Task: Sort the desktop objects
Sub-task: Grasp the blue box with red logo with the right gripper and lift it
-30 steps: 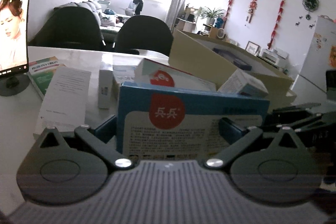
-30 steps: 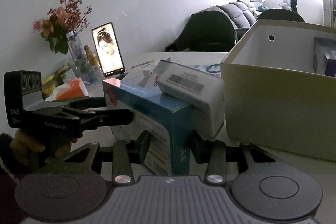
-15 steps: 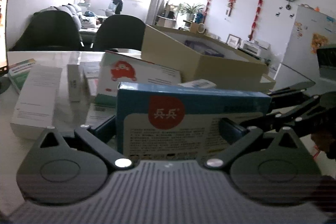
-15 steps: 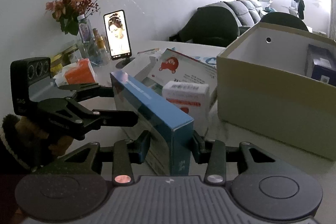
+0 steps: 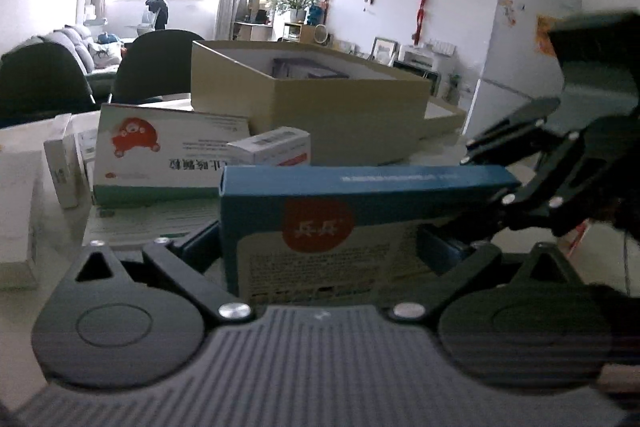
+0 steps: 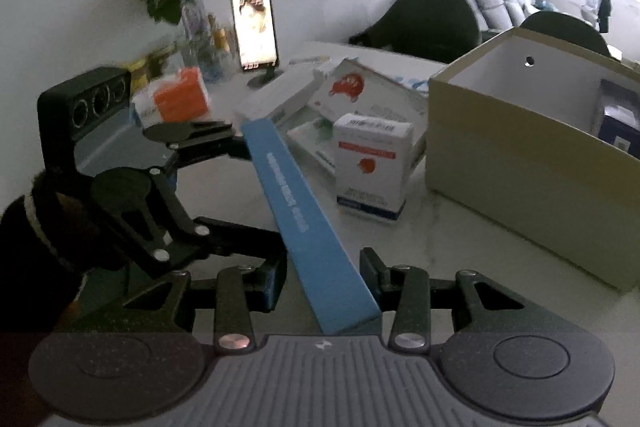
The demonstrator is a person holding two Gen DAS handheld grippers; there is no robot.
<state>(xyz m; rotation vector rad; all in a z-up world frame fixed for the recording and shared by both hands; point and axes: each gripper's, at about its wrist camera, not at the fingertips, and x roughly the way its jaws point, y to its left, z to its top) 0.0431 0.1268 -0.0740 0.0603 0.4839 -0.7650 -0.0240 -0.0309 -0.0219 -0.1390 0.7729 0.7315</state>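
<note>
1. Two grippers were closed on one blue box [image 6: 308, 223], which was held above the table [image 6: 460, 247], clear of its surface.
2. The right gripper [image 6: 324, 279] was seen clamped across the narrow thickness of the box at its near end, jaws partly closed, pads pressed on both flat faces.
3. The left gripper [image 5: 320, 247] was seen clamped across the box's broad printed face, jaws set wide, one pad on each short end.
4. In the right wrist view, the box's long axis was seen to run from the right gripper up and leftward, away from the camera, with the narrow blue edge turned upward.
5. The tan carton [image 6: 532, 163], open at the top and already holding dark items, was seen to the right of the held box, near but apart from it.
6. A white box with a red band [image 6: 372, 167] stood upright between the held box and the carton; other packets lay behind it.
7. The carton was judged the likely destination, and the right gripper lay nearer to it than the left.
8. The box's long axis was judged to need swinging rightward, over the white box, before it could be lowered into the carton.
</note>
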